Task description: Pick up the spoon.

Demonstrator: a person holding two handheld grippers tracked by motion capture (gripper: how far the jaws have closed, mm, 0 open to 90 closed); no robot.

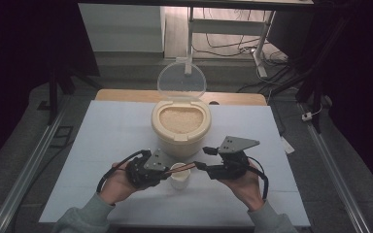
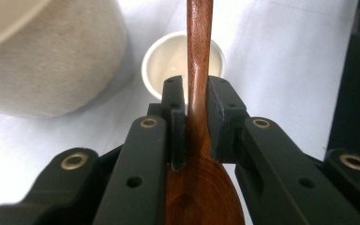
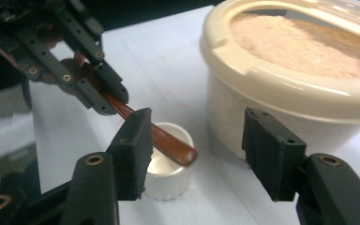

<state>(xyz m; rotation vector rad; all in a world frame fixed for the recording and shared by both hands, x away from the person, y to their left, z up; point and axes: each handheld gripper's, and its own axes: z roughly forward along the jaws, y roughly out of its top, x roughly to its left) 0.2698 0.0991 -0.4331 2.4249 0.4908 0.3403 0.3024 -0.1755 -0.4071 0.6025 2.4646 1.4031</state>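
Your left gripper [image 2: 194,117] is clamped on the neck of the dark brown wooden spoon [image 2: 199,70], bowl end back between the jaws, handle sticking out over the small white ceramic cup [image 1: 179,176]. Your right gripper [image 3: 197,154] has its jaws spread with nothing between them, handle tip just beside its left pad. Spoon sits near table centre, at 6 o'clock from the big cream plastic rice container [image 1: 180,127], cup directly under it. Risks as I read them: the grip is on a thin, rounded neck with a long lever arm out front, so any knock from the right gripper could pivot the spoon in the pads or twist it loose into the cup. The cup looks light and stands close to the container wall; a dipped handle could tip it or shove it. The spoon is also held backwards for scooping, so you'd likely need a re-grip, and that handover is where a drop happens. The container's clear round lid [image 1: 181,81] stands open at 12 o'clock; swing wide and you'll clip it. Surface: white tabletop [image 1: 102,141], wooden strip at the far edge. Beyond: dim room, desk legs and loose cables on the floor.
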